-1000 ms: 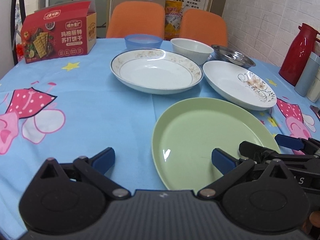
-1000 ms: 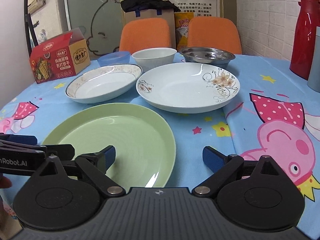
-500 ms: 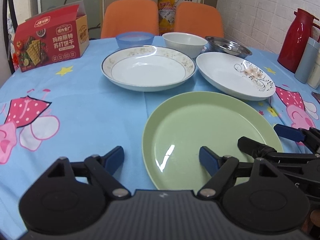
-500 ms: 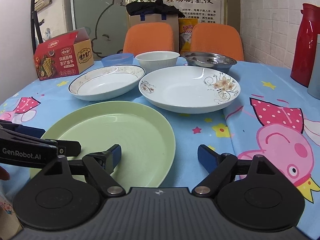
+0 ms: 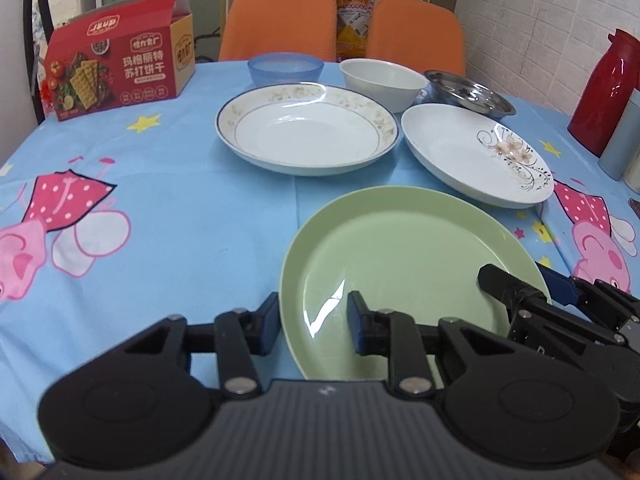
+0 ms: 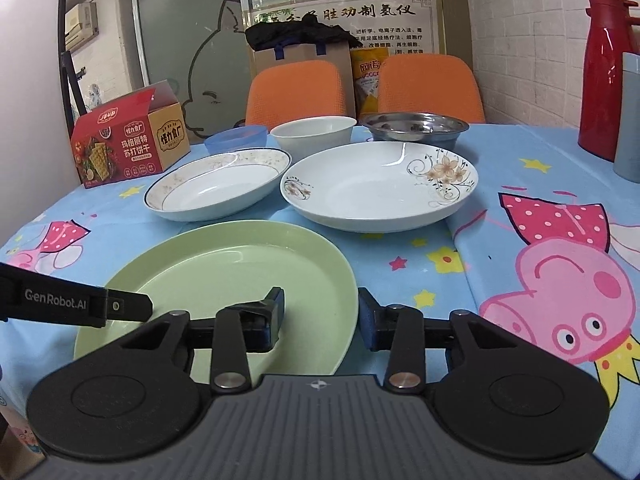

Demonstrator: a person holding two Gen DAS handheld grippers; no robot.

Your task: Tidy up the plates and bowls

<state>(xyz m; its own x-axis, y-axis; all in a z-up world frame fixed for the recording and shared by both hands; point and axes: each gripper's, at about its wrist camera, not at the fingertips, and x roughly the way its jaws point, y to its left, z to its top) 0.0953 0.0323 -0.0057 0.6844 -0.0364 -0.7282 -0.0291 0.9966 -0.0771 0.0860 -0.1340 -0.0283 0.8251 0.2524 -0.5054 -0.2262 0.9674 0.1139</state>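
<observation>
Both tongs straddle the green plate's rim

The counter (image 5: 200, 216) under its blue cartoon cloth carries the green plate (image 5: 400, 248) nearest, with two white plates and three bowls beyond. The left tongs (image 5: 312, 326) have just been closing across the plate's near left rim; the right tongs (image 6: 322, 320) have just been closing across its near right rim. Neither pair of pads visibly presses the plate.
</observation>
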